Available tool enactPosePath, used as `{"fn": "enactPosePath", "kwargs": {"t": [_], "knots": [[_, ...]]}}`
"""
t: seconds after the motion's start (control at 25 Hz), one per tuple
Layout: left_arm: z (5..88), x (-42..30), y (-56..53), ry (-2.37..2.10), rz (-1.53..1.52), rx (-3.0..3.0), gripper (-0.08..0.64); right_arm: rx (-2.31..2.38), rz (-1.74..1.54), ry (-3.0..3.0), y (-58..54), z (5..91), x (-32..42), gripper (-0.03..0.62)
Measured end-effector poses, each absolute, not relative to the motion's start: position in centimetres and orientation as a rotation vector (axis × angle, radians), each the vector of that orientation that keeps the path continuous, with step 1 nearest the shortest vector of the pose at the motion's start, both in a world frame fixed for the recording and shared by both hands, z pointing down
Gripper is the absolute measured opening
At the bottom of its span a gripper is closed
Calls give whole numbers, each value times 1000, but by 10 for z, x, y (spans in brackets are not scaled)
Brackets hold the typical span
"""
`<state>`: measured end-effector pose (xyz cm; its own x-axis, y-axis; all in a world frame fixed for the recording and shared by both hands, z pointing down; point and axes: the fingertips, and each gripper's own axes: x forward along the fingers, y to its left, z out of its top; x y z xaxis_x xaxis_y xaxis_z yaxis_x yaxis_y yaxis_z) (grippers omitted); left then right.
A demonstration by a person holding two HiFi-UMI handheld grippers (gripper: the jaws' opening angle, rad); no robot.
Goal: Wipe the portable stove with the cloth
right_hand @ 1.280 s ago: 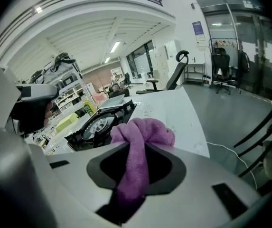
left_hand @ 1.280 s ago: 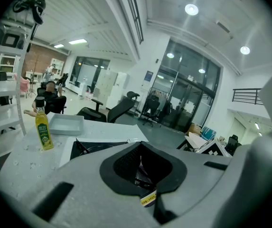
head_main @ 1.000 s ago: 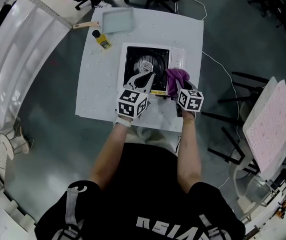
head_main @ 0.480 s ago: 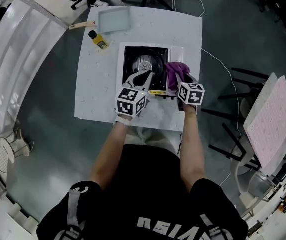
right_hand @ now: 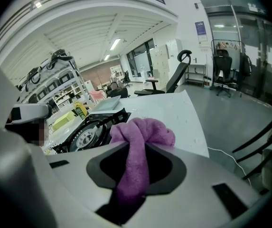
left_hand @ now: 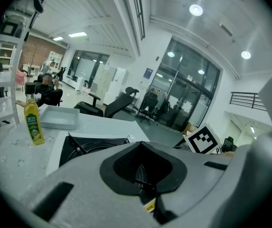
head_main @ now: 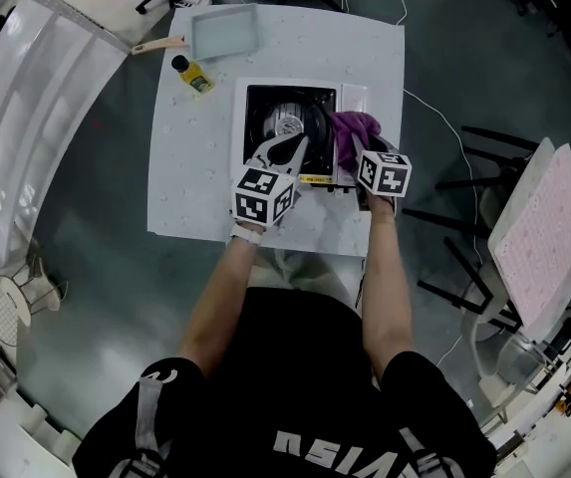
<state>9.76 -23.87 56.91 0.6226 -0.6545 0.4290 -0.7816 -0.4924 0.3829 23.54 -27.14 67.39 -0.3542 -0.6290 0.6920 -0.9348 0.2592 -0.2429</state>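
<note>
The portable stove (head_main: 275, 118) has a black top and a round burner, and it stands in the middle of the white table (head_main: 195, 187). My right gripper (head_main: 351, 160) is shut on a purple cloth (head_main: 353, 129). The cloth bunches over the stove's right side, beside the burner (right_hand: 86, 137), and hangs down between the jaws in the right gripper view (right_hand: 143, 137). My left gripper (head_main: 295, 145) points at the stove's near edge. Its fingertips meet with nothing between them, and the stove (left_hand: 86, 144) lies just beyond them.
A yellow oil bottle (head_main: 193, 76) stands left of the stove. Behind it are a grey tray (head_main: 223, 30) and a wooden-handled brush (head_main: 160, 45). A white cable runs off the table's right edge. Black chair frames (head_main: 484, 187) and a pink padded board (head_main: 539, 237) stand on the right.
My right gripper has pushed the purple cloth a little farther away along the stove's right side. The left gripper has stayed at the stove's near edge.
</note>
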Motion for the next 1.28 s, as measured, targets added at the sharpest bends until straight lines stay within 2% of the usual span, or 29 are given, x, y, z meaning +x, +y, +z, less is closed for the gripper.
{"fn": "enactPosePath", "kwargs": {"t": [1.28], "knots": [[581,100,-254,-1080,297,2304,6,1461,851,-2054,-312,675,236,92]]}}
